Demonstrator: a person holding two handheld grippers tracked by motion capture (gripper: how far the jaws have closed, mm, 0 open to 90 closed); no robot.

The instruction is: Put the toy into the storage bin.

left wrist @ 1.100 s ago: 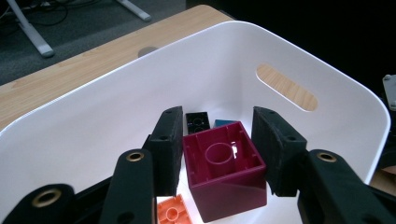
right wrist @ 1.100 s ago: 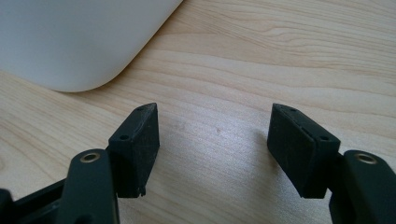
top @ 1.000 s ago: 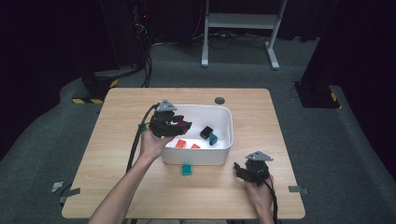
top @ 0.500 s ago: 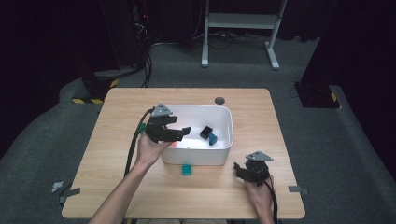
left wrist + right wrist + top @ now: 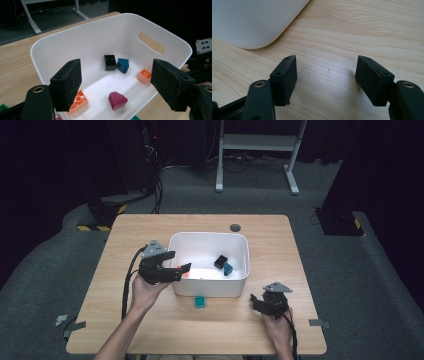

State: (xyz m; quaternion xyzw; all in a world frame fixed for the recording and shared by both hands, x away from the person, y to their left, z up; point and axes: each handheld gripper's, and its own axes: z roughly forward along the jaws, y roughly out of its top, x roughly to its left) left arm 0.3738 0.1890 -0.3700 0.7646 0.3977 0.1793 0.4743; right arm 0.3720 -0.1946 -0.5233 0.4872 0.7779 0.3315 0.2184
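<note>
Sorting toy bricks into a white bin (image 5: 210,270) at the middle of a wooden table (image 5: 280,330). Judging by the contents, well along: inside lie an orange brick (image 5: 78,100) by the near wall, a magenta brick (image 5: 117,100), a black brick (image 5: 110,62) touching a dark blue brick (image 5: 123,65), and a pale orange brick (image 5: 144,75) toward the far side. Left outside on the table: a small teal brick (image 5: 200,302) just in front of the bin's near wall, likely the next to go in.

Left gripper (image 5: 176,268) held level over the bin's left rim, pointing across it, forearm coming in from the bottom edge; jaws just been opening, now wide apart with nothing between them, the bin floor showing in the gap. Right gripper (image 5: 261,301) low at the table's front right, near the bin's corner, jaws spread wide over bare wood, holding nothing.
</note>
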